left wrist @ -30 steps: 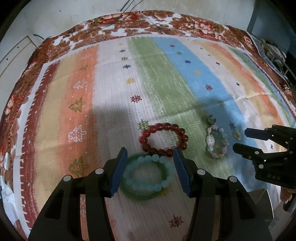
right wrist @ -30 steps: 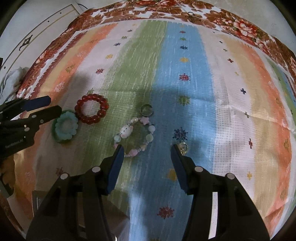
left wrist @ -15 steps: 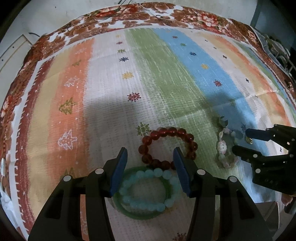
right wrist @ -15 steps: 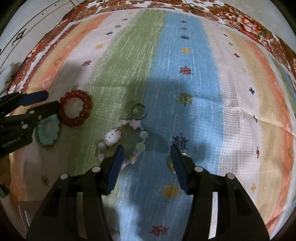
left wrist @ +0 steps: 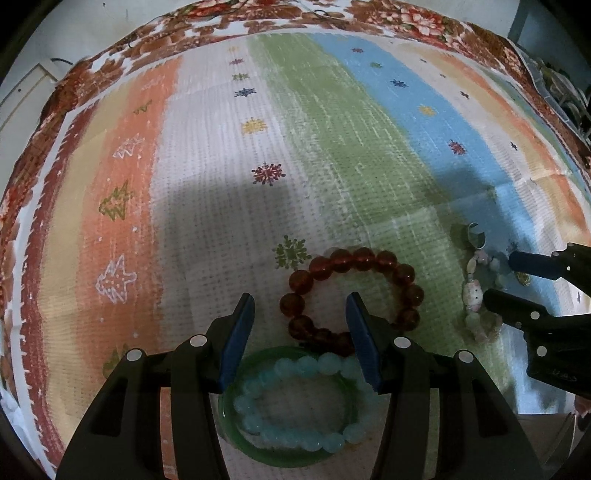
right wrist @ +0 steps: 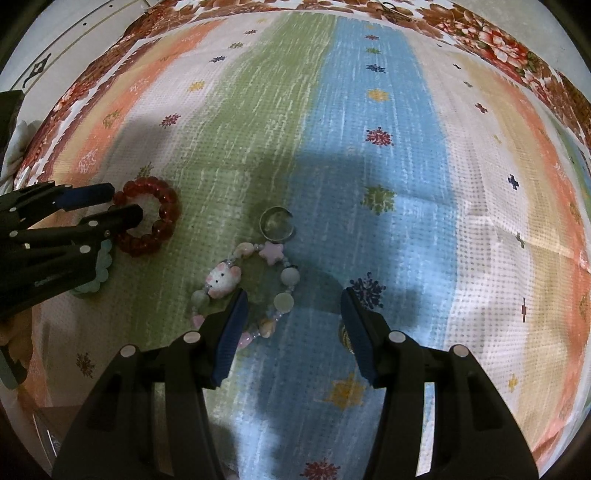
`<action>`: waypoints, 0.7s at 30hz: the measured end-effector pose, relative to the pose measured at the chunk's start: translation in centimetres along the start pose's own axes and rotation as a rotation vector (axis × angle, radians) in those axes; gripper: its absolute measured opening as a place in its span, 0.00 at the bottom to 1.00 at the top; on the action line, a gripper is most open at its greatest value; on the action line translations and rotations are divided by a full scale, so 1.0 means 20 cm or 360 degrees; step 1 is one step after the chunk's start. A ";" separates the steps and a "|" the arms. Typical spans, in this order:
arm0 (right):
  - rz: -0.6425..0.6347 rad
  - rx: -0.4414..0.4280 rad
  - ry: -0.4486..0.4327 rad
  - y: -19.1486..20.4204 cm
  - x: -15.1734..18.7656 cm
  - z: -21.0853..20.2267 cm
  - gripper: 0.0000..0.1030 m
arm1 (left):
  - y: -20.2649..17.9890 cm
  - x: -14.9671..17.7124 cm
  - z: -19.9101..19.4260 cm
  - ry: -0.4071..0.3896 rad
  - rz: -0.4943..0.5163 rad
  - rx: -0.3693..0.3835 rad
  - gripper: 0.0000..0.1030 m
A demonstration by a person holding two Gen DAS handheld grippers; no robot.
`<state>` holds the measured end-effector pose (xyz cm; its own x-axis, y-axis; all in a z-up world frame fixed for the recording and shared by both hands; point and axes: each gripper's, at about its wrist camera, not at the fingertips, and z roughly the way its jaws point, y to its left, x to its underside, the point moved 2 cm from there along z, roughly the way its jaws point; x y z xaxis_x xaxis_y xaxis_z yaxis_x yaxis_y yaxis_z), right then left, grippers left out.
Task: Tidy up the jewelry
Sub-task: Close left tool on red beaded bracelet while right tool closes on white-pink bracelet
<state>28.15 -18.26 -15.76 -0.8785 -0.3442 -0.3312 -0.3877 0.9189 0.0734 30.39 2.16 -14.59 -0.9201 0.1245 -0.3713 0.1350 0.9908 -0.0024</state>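
Observation:
Jewelry lies on a striped cloth (left wrist: 207, 192). My left gripper (left wrist: 300, 306) is open over a red bead bracelet (left wrist: 369, 258); a pale blue bead bracelet (left wrist: 295, 369) on a green bangle (left wrist: 280, 456) lies beneath it. My right gripper (right wrist: 291, 302) is open; its left finger covers part of a pastel charm bracelet (right wrist: 221, 278) with a white cat charm. A silver ring (right wrist: 277, 224) lies beyond it. A small gold piece (right wrist: 345, 336) shows beside the right finger. The right gripper (left wrist: 508, 278) also shows in the left wrist view, the left gripper (right wrist: 125, 201) in the right wrist view.
The cloth (right wrist: 369, 184) has a red floral border (left wrist: 258, 22) at the far edge. A white floor (right wrist: 74, 29) lies beyond it. A dark object (right wrist: 11, 365) sits at the near left edge in the right wrist view.
Both grippers have moved forward and lower toward the jewelry. The left now reaches over the red bracelet; the right now straddles the charm bracelet's near side. Both stay open.

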 end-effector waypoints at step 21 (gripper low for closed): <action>-0.0040 -0.0032 0.0004 0.02 0.01 -0.01 0.12 | -0.02 0.01 0.00 0.0001 0.0037 0.0000 0.17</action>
<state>27.83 -17.99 -15.60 -0.8691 -0.3679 -0.3307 -0.4154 0.9058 0.0838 30.11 1.82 -14.60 -0.9169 0.1477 -0.3708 0.1565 0.9877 0.0062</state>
